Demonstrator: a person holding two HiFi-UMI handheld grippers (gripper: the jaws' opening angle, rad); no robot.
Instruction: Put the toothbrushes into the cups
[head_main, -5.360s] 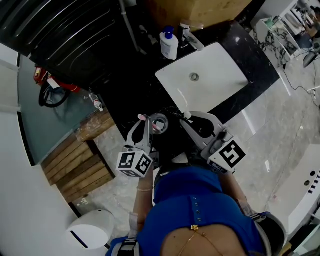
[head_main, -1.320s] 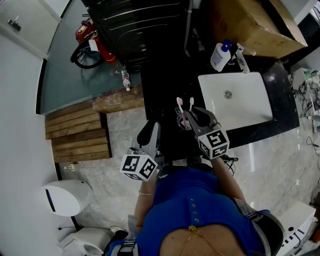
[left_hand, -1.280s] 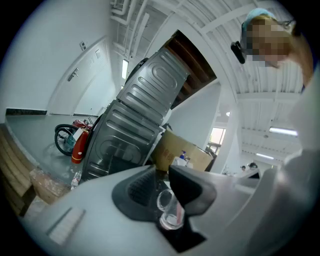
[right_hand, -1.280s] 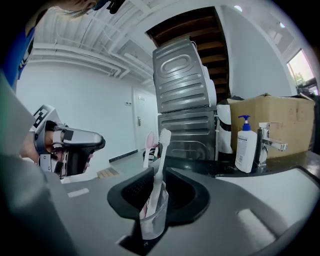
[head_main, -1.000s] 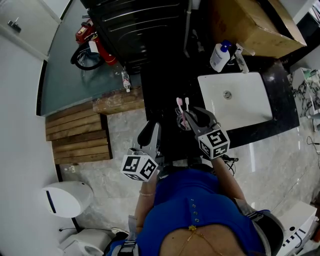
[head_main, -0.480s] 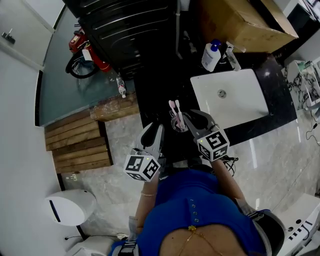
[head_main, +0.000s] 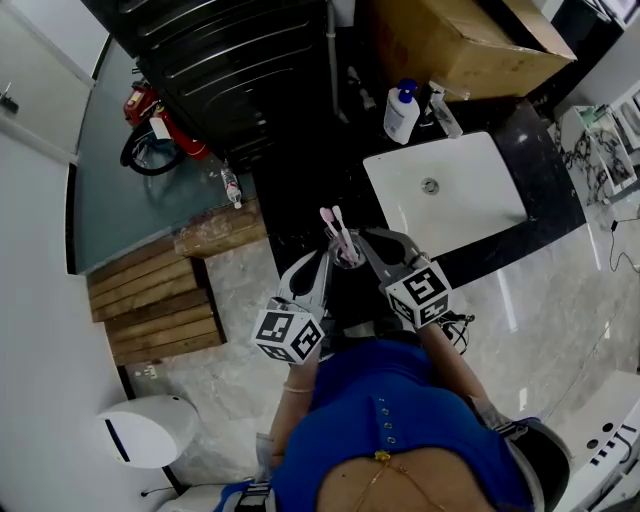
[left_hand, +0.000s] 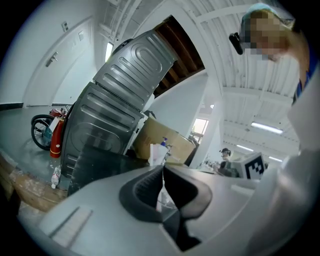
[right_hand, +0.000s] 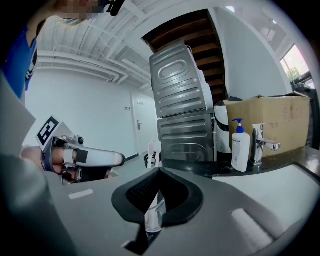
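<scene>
A clear cup (head_main: 346, 260) stands on the black counter (head_main: 300, 205) just beside the left edge of the white sink (head_main: 480, 190), near the counter's front edge. Two toothbrushes (head_main: 334, 222) stand upright in it, their pale pink heads side by side above the rim and leaning a little away from the sink. The right claw (head_main: 365, 240) lies between the cup and the sink's front corner. Its jaws have just been closing and are now pressed together at the tips. In the right gripper view the cup's clear wall shows in the slit below those tips and the brush heads rise just beyond them, but I cannot tell whether the pads bite on the glass. The left claw (head_main: 325, 260) comes in from the cup's far side from the sink, and its jaws are also pressed together at the tips. A bit of clear glass shows through the gap beneath them in the left gripper view. Behind the sink stand a white soap bottle (head_main: 401, 112) with a blue pump and a metal faucet (head_main: 444, 112). A cardboard box (head_main: 460, 40) sits further back behind them.
</scene>
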